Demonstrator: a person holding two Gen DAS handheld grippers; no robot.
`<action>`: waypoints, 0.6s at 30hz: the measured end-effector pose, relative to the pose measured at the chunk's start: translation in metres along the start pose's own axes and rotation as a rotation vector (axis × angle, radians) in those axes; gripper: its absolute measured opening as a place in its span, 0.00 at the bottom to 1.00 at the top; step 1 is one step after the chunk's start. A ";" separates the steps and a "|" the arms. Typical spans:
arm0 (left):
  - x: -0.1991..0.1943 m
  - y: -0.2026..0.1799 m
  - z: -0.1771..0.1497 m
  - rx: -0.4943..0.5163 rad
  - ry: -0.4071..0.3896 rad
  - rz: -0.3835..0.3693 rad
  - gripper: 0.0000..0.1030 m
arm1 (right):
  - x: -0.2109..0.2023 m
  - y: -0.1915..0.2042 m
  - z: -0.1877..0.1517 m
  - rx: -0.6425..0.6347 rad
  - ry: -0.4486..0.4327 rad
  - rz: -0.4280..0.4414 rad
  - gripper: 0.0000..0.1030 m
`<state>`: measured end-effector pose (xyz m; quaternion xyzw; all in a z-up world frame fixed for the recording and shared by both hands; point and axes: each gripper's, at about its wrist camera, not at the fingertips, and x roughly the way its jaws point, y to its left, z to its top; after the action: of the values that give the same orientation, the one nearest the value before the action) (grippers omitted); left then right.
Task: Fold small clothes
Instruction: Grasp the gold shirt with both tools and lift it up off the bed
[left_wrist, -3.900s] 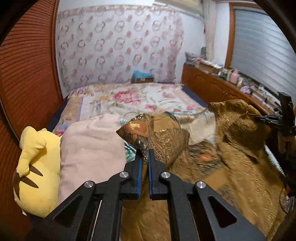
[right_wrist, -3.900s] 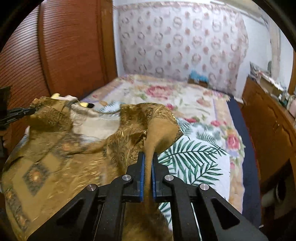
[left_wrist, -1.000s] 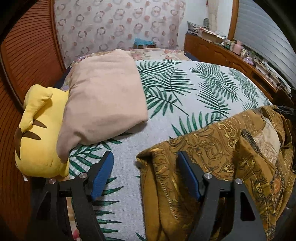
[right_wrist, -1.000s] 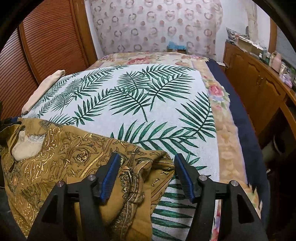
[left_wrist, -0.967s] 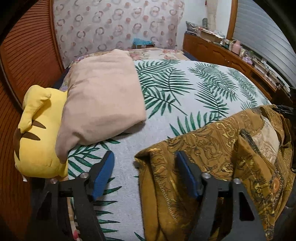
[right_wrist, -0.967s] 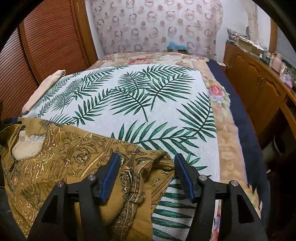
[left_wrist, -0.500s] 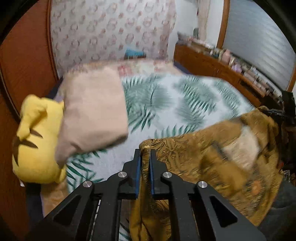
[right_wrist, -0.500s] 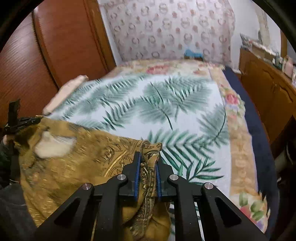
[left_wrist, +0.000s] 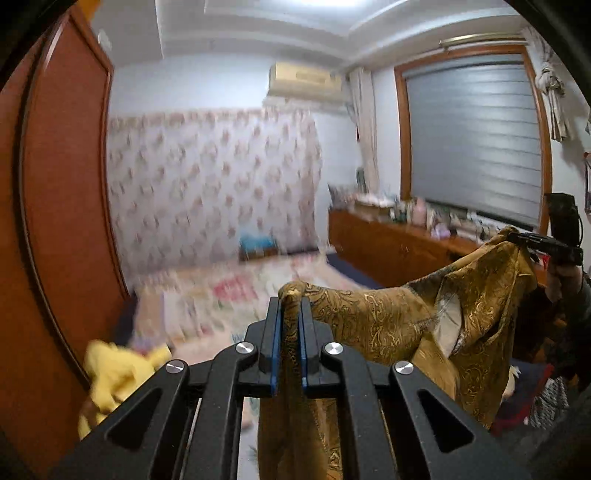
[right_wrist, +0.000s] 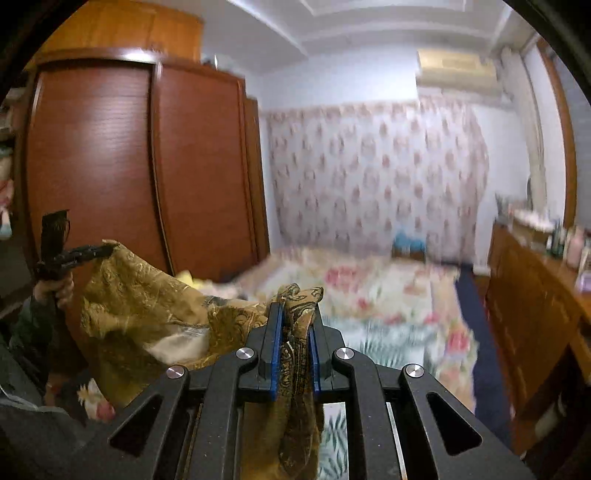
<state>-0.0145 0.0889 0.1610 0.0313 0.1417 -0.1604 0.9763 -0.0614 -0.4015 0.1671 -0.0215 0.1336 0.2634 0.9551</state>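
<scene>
A bed (left_wrist: 229, 295) with a floral cover fills the blurred room below, a wooden wardrobe (right_wrist: 110, 166) beside it. A gold patterned garment (left_wrist: 388, 325) hangs in the air above the bed, stretched between both claws. The left claw (left_wrist: 290, 306) pinches one corner; the right claw (right_wrist: 293, 314) pinches the other. A yellow plush (left_wrist: 110, 376) lies at the bed's left edge.
</scene>
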 end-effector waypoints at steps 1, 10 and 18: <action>-0.006 0.001 0.010 0.005 -0.022 0.011 0.08 | -0.008 0.003 0.013 -0.017 -0.025 -0.013 0.12; -0.012 0.030 0.057 0.000 -0.110 0.099 0.08 | -0.034 0.002 0.078 -0.052 -0.128 -0.060 0.12; 0.038 0.051 0.064 -0.016 -0.088 0.155 0.08 | 0.005 0.006 0.082 -0.047 -0.096 -0.133 0.12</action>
<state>0.0537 0.1187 0.2123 0.0275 0.0971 -0.0843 0.9913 -0.0403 -0.3845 0.2453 -0.0399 0.0799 0.2031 0.9751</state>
